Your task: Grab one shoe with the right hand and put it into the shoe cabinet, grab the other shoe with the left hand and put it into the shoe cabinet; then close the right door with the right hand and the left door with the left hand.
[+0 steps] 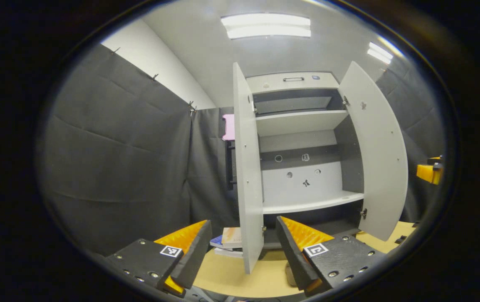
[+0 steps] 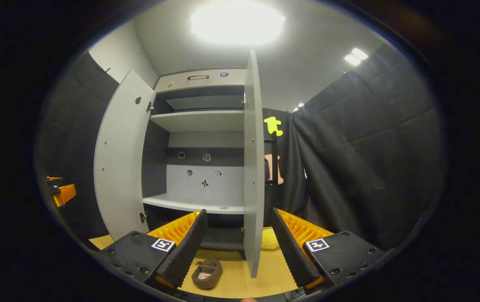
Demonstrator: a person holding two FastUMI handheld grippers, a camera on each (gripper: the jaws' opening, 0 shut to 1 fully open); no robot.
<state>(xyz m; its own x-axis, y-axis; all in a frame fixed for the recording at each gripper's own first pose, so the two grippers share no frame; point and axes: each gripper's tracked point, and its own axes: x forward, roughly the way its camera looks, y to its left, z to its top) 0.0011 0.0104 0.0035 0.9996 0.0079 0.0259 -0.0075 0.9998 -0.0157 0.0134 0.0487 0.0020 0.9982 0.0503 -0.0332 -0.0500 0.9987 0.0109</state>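
Observation:
The grey shoe cabinet stands on a wooden table with both doors swung wide and bare shelves. In the left gripper view its left door is edge-on straight ahead and its right door fans out. My left gripper is open and holds nothing. In the right gripper view a brown shoe lies on the table just below my right gripper, which is open and holds nothing. The cabinet's right door is edge-on between its fingers. A brown sliver peeks out beside my left gripper's right finger.
A small stack of books lies on the table left of the cabinet. Something soft and yellow sits right of the edge-on door. Each view catches the other gripper's orange body at its edge. Black cloth walls close both sides.

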